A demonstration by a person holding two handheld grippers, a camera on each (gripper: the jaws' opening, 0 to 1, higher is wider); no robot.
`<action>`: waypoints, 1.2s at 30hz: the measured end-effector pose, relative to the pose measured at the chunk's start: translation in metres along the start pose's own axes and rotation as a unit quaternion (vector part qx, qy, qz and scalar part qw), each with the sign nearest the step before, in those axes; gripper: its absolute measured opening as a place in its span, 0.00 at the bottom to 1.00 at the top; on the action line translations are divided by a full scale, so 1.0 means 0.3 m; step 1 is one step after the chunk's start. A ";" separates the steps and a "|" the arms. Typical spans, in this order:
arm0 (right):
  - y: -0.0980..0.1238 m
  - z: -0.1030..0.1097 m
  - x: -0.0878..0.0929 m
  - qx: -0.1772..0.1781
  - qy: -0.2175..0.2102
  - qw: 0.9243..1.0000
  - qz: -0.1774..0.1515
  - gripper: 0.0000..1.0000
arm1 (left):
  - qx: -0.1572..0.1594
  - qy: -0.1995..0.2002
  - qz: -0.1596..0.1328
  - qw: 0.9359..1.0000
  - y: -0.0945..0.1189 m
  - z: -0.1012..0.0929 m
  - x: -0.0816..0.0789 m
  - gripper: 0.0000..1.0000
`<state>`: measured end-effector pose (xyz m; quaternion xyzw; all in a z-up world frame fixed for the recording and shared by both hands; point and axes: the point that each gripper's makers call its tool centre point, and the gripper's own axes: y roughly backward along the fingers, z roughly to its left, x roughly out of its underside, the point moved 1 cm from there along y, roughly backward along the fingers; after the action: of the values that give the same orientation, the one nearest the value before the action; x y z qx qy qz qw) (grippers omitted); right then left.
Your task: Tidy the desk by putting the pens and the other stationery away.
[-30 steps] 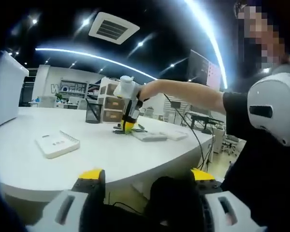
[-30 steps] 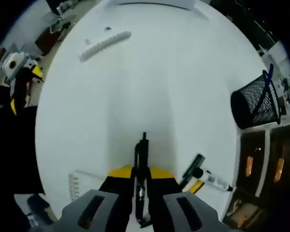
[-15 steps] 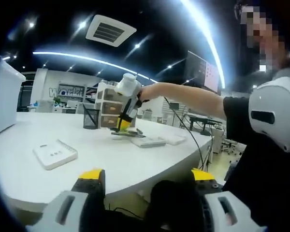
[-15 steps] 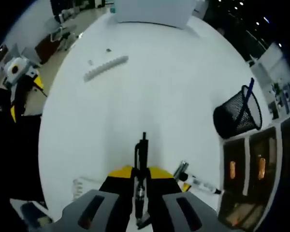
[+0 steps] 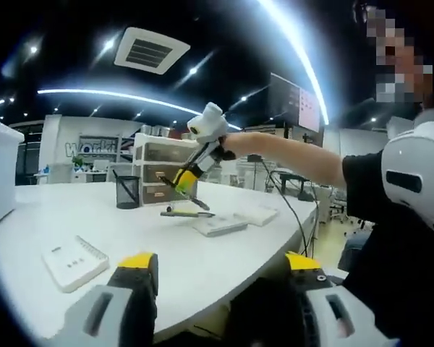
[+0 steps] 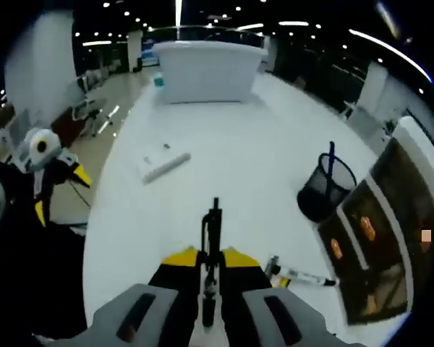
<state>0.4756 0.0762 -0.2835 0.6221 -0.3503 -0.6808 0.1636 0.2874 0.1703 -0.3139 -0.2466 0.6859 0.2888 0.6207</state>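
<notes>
My right gripper [image 6: 211, 262] is clamped on a slim black pen [image 6: 213, 238], lifted above the white desk [image 6: 202, 181] — next I carry it over the black mesh pen cup [image 6: 324, 189]. My left gripper [image 5: 220, 266] waits low, its jaws spread apart — empty.

Right hand-held gripper [image 6: 211, 262] clamps black pen [image 6: 213, 238] (upright) above white desk [image 6: 202, 188]

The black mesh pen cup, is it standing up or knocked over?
Standing up. The mesh cup sits on the white desk with a blue pen sticking out the top.
</notes>
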 end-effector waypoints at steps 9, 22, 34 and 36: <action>0.131 0.057 -0.036 0.009 -0.031 0.992 -0.125 0.08 | 0.014 -0.001 -0.006 1.000 -0.086 0.014 -0.059 0.68; 0.213 0.176 -0.028 0.011 -0.046 0.971 -0.235 0.08 | 0.052 -0.001 -0.018 0.998 -0.198 0.010 -0.131 0.68; 0.288 0.180 -0.030 0.040 -0.112 0.930 -0.349 0.08 | 0.084 0.016 -0.045 0.995 -0.254 0.006 -0.181 0.68; 0.299 0.195 -0.026 0.042 -0.110 0.925 -0.361 0.08 | 0.087 0.015 -0.044 0.995 -0.266 0.003 -0.183 0.68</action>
<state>0.4015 0.0343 -0.2179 0.6342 -0.1457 -0.7425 -0.1592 0.3496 0.1131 -0.2666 -0.2261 0.7062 0.1970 0.6414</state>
